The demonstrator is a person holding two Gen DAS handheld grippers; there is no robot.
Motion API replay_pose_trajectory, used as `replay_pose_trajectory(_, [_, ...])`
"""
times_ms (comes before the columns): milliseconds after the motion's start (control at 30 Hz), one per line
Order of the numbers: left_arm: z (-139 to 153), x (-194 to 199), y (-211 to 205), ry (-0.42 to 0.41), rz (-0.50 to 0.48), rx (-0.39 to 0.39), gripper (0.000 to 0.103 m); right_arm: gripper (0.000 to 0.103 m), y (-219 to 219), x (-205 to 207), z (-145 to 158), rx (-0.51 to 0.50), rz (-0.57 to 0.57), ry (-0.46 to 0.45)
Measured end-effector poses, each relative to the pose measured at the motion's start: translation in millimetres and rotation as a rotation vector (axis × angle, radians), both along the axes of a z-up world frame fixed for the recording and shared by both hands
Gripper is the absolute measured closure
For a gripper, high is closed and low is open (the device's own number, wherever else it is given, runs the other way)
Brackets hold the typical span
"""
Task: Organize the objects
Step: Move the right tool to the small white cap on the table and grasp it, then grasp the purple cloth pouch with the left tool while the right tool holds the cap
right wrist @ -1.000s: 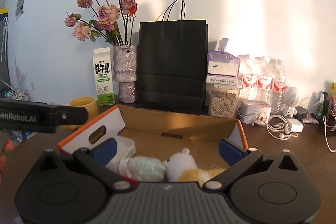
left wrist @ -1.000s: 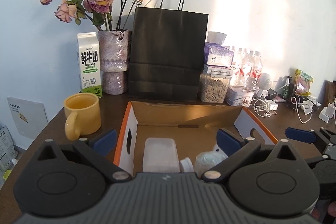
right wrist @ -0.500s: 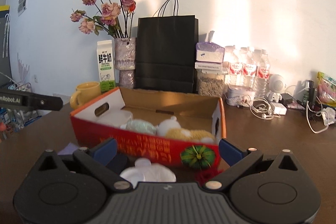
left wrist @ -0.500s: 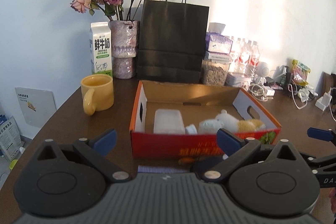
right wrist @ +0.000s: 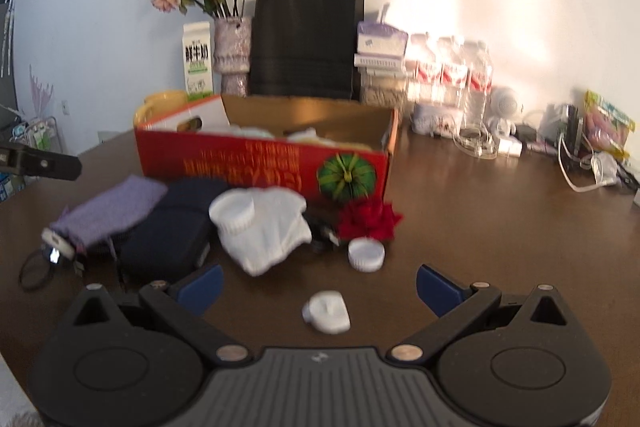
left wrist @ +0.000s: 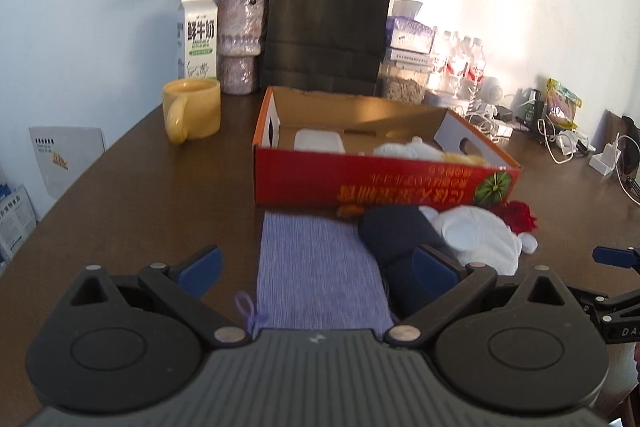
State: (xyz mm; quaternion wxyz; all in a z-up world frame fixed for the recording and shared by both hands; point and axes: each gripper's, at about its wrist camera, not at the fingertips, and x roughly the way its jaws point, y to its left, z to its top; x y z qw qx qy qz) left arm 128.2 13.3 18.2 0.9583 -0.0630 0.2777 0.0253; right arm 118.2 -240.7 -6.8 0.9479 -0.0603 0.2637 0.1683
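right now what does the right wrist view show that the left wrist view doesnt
Only the right wrist view shows the small white piece on the bare table between the right gripper fingers, and the black loop at the purple pouch's near end.

Only the left wrist view shows inside the red box: a white container lying there, and the whole yellow mug.

Both show the white cloth, the dark case, the red flower, the black paper bag and the milk carton.

Our left gripper (left wrist: 316,269) and right gripper (right wrist: 318,285) match: black linkage arms, silver pivot screws, blue finger pads (right wrist: 202,286). We note ribbed grey housings with circular black side discs.
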Motion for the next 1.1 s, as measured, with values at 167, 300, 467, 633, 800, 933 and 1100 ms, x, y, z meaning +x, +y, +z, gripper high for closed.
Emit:
replay_pose_trajectory(167, [-8, -2, 3, 0.031, 0.013, -0.004, 0.000, 0.008, -1, 4, -12, -0.006, -0.009, 0.028])
replay_pose_trajectory(300, [-11, -2, 5, 0.045, 0.023, -0.001, 0.000, 0.021, -2, 9, -15, 0.009, -0.003, 0.039])
replay_pose_trajectory(467, [-13, 0, 6, 0.052, 0.025, -0.004, 0.000, 0.034, -3, 15, -21, 0.022, 0.008, 0.071])
replay_pose_trajectory(633, [-15, 3, 5, 0.059, 0.019, -0.006, 0.000, 0.046, -3, 20, -25, 0.030, 0.004, 0.089])
replay_pose_trajectory(800, [-17, 6, 6, 0.068, 0.020, -0.009, 0.000, 0.074, -4, 22, -28, 0.036, 0.016, 0.091])
replay_pose_trajectory(933, [-19, 7, 6, 0.071, 0.019, -0.009, 0.000, 0.079, -2, 21, -28, 0.044, 0.033, 0.083])
replay_pose_trajectory(1100, [-23, 12, 8, 0.089, 0.023, -0.005, 0.000, 0.079, 3, 21, -25, 0.062, 0.039, 0.059])
